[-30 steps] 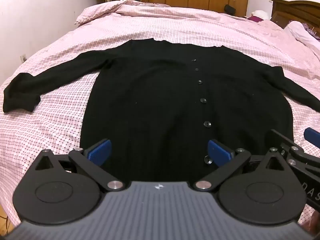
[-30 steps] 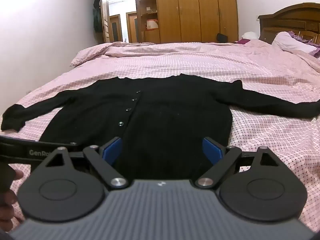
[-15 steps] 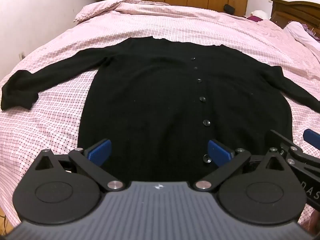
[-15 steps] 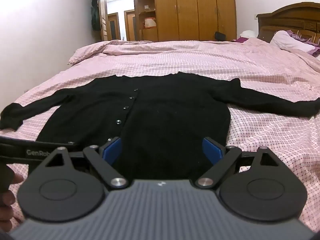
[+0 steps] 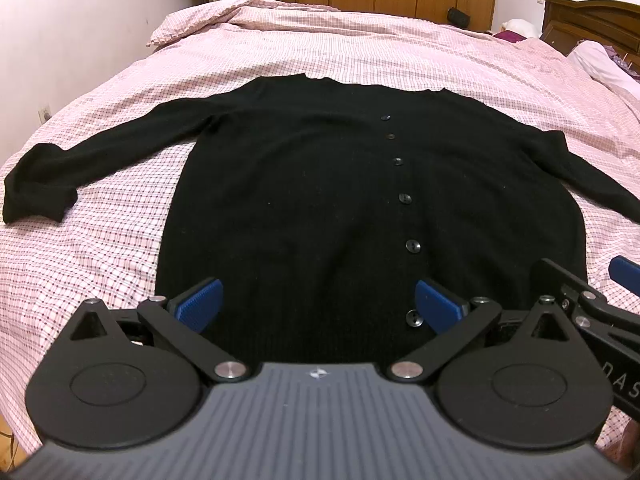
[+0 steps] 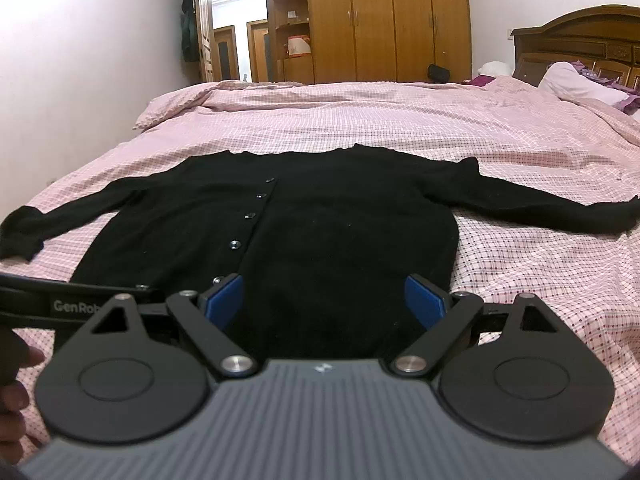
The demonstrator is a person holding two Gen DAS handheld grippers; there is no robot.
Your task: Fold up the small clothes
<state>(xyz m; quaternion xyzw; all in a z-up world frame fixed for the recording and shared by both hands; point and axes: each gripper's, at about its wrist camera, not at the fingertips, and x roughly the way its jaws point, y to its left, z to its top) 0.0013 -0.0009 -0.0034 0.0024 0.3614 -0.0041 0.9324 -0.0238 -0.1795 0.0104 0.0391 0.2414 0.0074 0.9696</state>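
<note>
The black cardigan (image 5: 328, 200) lies flat and buttoned on the pink checked bed (image 5: 100, 248), hem at the near edge, sleeves spread out to both sides. Left tool (image 5: 318, 306) and right tool (image 6: 323, 300) both hover over the hem, fingers apart, holding nothing. I'd grab a sleeve first and fold it across the body, keeping the fabric smooth.
</note>
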